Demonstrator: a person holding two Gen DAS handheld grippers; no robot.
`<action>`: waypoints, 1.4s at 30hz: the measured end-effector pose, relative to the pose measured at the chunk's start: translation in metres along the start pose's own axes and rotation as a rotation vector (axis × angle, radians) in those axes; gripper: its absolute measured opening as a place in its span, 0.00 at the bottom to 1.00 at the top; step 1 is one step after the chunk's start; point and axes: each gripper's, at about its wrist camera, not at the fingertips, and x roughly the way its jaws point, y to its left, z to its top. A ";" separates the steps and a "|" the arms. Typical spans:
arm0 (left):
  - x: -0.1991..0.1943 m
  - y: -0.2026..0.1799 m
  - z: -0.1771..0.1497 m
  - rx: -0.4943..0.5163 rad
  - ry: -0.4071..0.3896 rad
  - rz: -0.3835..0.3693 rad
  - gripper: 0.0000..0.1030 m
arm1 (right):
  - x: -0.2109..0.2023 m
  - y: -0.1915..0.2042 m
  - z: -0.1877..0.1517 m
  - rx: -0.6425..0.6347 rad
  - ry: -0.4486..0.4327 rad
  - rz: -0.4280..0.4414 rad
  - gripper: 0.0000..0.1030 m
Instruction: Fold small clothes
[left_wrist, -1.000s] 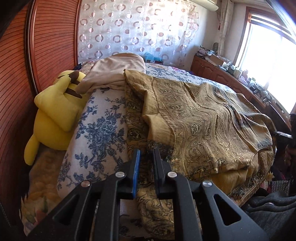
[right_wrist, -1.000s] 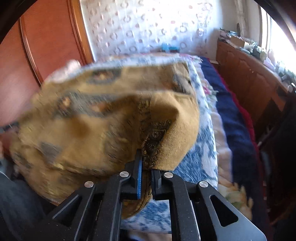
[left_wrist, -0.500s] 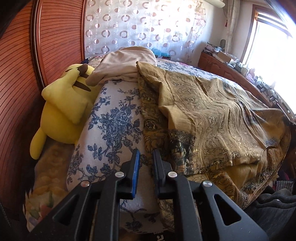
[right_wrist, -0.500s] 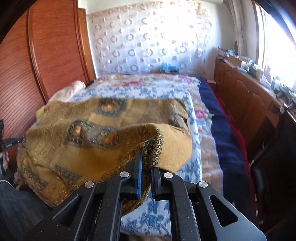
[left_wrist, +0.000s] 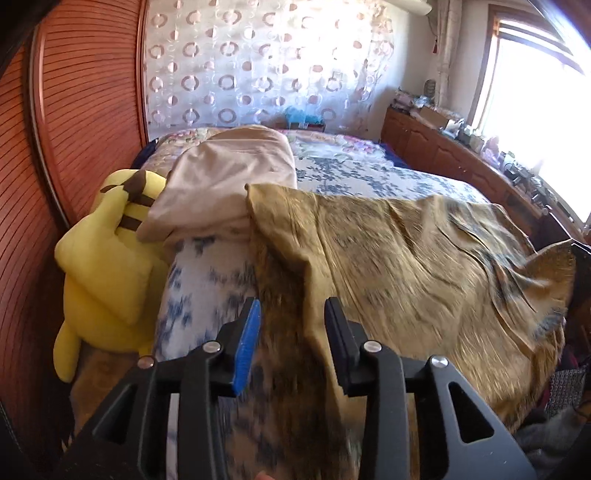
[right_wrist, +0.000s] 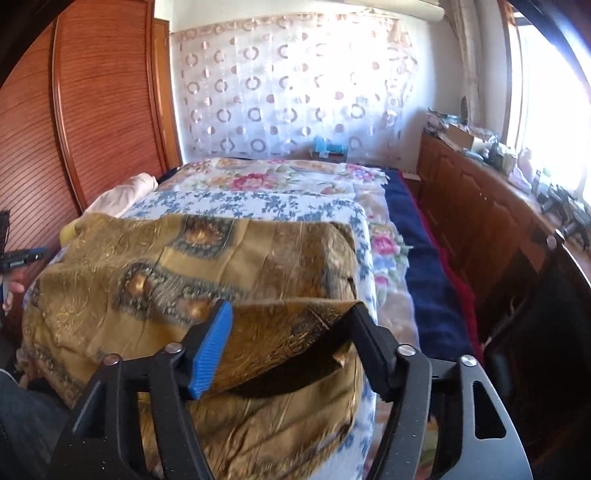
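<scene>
A mustard-gold patterned cloth (left_wrist: 406, 258) lies spread across the bed's near end; it also shows in the right wrist view (right_wrist: 177, 266). My left gripper (left_wrist: 291, 314) is open, its jaws on either side of the cloth's left edge strip, gripping nothing. My right gripper (right_wrist: 290, 314) is open wide; the cloth's right corner (right_wrist: 295, 339) lies loose between its jaws and hangs over the bed's edge.
The bed has a blue floral quilt (left_wrist: 199, 280). A beige folded cloth (left_wrist: 229, 181) and a yellow plush toy (left_wrist: 107, 266) lie at the left by the wooden headboard (left_wrist: 74, 110). A wooden cabinet (right_wrist: 480, 206) with clutter runs along the right under the window.
Both grippers were shut, the right one on the cloth's corner; both have now opened. The cloth has dropped flatter onto the bed.
</scene>
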 end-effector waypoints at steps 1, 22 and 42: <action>0.007 -0.001 0.007 0.014 0.002 0.014 0.34 | 0.009 -0.001 0.006 -0.005 0.012 -0.005 0.67; 0.087 0.018 0.043 -0.033 0.120 0.036 0.34 | 0.064 -0.032 0.050 0.014 0.071 0.014 0.81; 0.055 -0.005 0.057 0.006 -0.006 -0.046 0.01 | 0.187 -0.053 0.041 0.032 0.289 0.083 0.08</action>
